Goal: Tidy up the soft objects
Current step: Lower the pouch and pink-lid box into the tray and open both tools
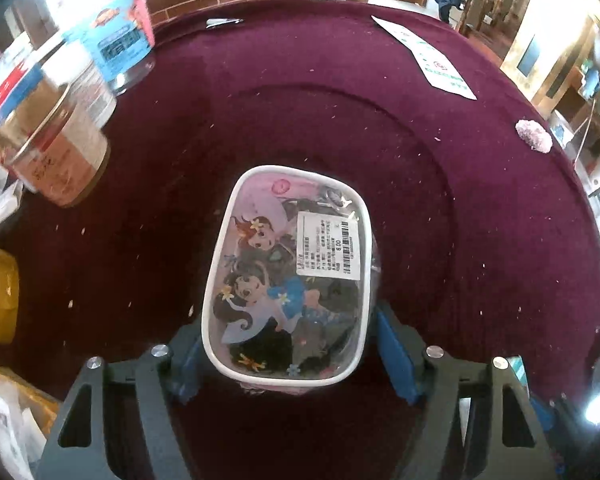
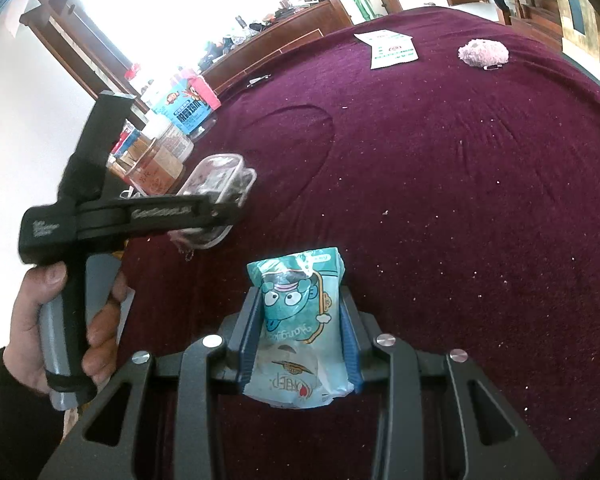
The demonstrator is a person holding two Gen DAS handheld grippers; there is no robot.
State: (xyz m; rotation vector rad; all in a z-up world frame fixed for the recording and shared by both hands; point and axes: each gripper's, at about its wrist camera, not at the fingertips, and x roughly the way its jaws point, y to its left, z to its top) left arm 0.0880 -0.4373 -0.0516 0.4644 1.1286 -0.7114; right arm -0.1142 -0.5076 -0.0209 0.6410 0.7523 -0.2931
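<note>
The left gripper [image 1: 288,360] straddled the clear box [image 1: 286,276]; whether its pads pressed was unclear. The right gripper [image 2: 300,344] clenched the tissue pack [image 2: 298,320], whose lower end was hidden.

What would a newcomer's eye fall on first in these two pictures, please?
Probably the clear plastic box with a cartoon lid, sitting between the blue fingers of the left gripper over the deep maroon tablecloth. Next, the teal cartoon pouch clamped in the right gripper, low in the right wrist view. A fluffy pink ball lies alone near the table's far edge.
</note>
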